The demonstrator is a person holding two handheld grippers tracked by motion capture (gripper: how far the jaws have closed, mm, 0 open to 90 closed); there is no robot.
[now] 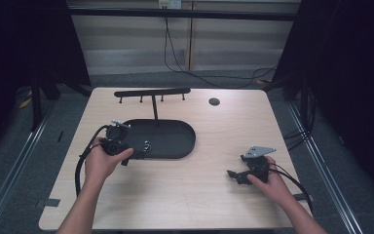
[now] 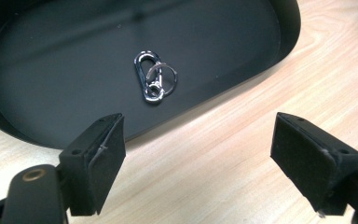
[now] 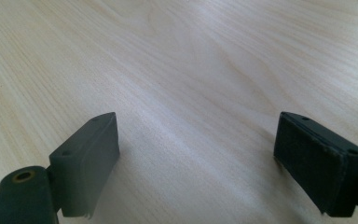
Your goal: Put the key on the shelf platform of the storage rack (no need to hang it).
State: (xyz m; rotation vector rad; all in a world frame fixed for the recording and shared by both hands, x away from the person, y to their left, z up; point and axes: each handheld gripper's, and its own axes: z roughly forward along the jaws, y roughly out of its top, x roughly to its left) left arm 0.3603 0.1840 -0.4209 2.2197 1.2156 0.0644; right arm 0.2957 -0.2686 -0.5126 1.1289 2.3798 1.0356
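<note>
We hold the left gripper (image 2: pixel 198 154) with jaws apart just before the tray (image 2: pixel 37 135), lined up on the carabiner keyring (image 2: pixel 153 77), while the right gripper (image 3: pixel 196 158) rests apart over bare surface (image 3: pixel 191 56)

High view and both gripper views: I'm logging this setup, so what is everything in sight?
table: one, light wood, centre of the high view
tray: one, black oval, left of centre on the table
hook rack: one, black bar on a post rising from the tray's far end
carabiner keyring: one, silver, lying flat in the tray
round hole: one, dark, far right of the table
cables: black, on the floor behind
left gripper: black, open, at the tray's near edge
right gripper: black, open, over bare wood
</note>
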